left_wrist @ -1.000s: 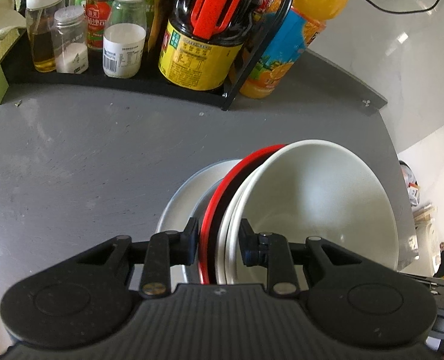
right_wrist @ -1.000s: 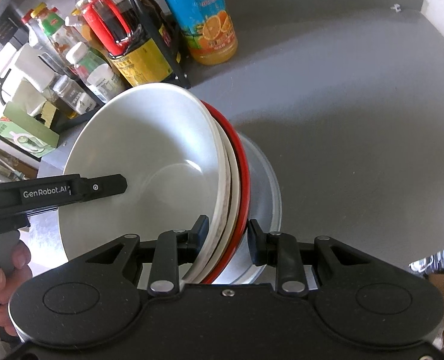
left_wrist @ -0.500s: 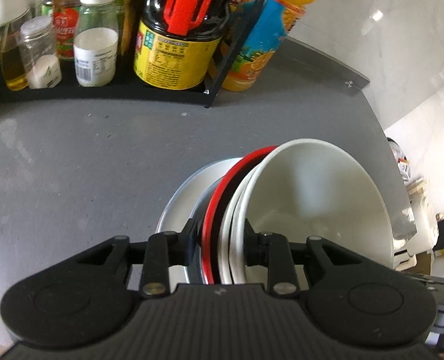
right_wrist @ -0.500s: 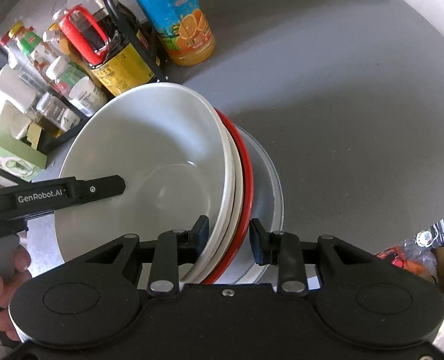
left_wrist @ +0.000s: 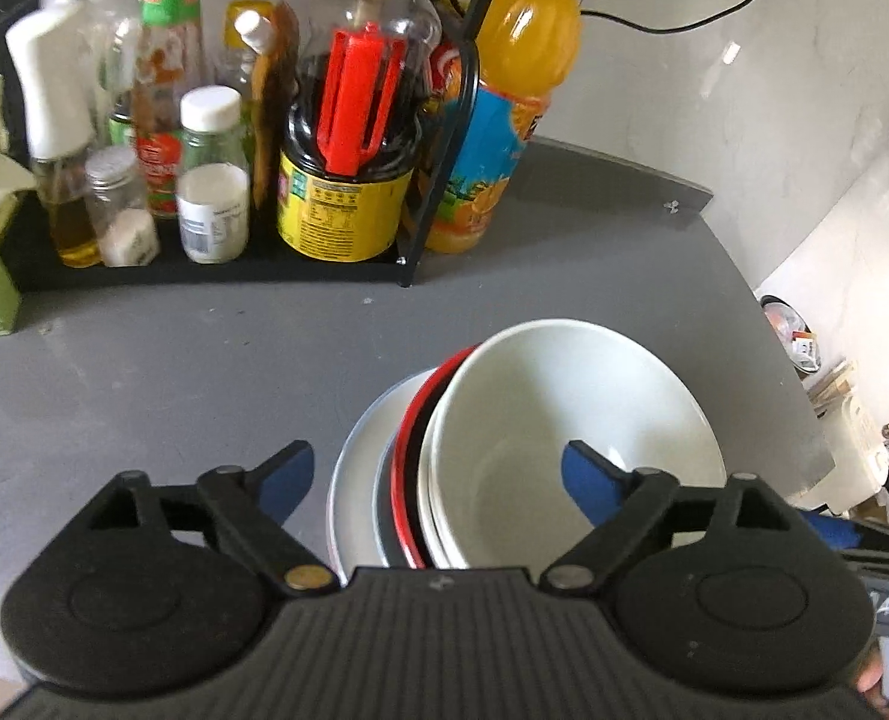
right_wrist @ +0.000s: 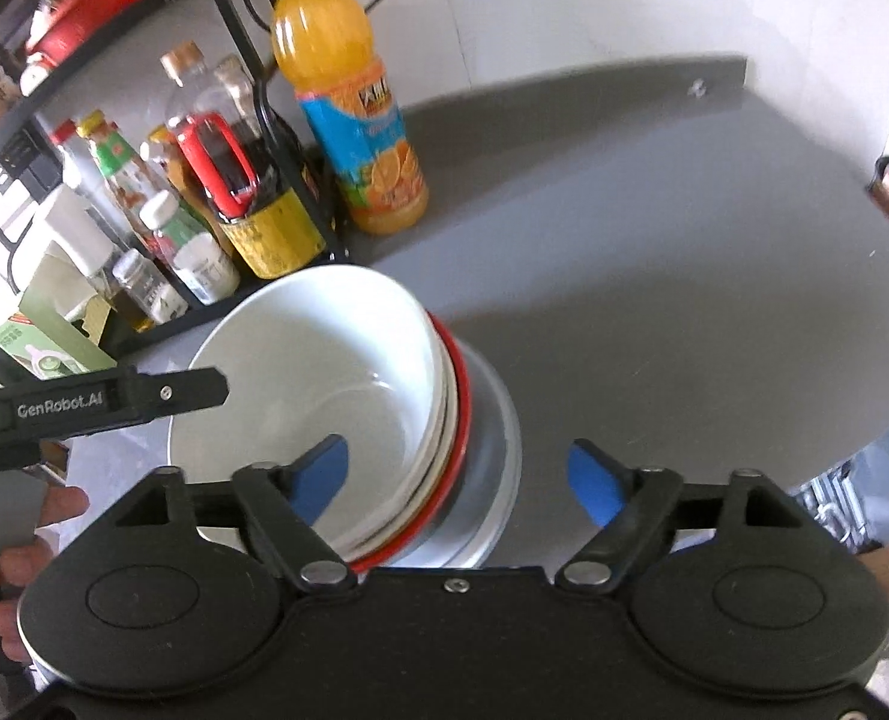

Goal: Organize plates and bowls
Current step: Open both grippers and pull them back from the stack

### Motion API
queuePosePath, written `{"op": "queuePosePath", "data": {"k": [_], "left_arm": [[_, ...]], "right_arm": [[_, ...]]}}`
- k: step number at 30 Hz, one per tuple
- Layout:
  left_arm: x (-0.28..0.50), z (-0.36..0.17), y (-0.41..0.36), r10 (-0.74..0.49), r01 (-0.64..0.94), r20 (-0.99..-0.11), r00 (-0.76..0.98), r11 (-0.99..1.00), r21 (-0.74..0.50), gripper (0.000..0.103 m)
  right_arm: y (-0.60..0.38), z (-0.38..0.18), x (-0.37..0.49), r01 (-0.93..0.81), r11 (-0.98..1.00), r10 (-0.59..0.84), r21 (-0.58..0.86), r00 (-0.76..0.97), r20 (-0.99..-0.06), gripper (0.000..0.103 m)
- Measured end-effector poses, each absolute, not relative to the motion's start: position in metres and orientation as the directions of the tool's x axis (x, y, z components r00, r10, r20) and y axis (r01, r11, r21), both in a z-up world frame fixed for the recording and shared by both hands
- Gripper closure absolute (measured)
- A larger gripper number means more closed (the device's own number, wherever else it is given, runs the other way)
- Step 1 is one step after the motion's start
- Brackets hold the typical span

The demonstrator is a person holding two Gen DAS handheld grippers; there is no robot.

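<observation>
Both hand-held grippers — my left (left_wrist: 438, 474) and right (right_wrist: 459, 471) — spread wide, gripping nothing, straddling the stacked bowls (left_wrist: 564, 420) on the grey tabletop (left_wrist: 174, 372).

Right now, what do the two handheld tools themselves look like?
Both match: a ribbed black plastic body, two round black housings, black linkage arms with metal pivot pins, and blue pads on the fingers. That is how the left tool and the right tool show from their own cameras. In the right view, the left tool's black side bar reads "GenRobot.AI" in white.
</observation>
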State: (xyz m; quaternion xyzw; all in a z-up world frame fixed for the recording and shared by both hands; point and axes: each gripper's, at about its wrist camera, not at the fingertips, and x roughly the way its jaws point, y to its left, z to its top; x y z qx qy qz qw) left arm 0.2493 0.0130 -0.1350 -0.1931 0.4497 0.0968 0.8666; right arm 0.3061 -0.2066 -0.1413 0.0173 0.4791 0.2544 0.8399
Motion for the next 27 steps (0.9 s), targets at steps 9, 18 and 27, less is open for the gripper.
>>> {"op": "queuePosePath", "data": {"k": [9,18,27], "left_arm": [[0.185,-0.091,-0.031,0.095,-0.392,-0.786,0.610,0.899,-0.196,0.005],[0.127,-0.061,-0.062,0.141,-0.399,-0.772,0.620,0.904,-0.155,0.002],[0.095,-0.041,-0.070,0.122,-0.355,-0.738,0.664,0.920,-0.167,0.001]], "right_arm": [[-0.255,-0.115,0.263,-0.416,0.881,0.429,0.224,0.505,-0.749,0.004],[-0.282,-0.097,0.218,-0.378,0.910,0.376,0.171,0.578,-0.724,0.000],[-0.295,-0.074,0.180,-0.331,0.934,0.326,0.135,0.632,-0.703,0.000]]}}
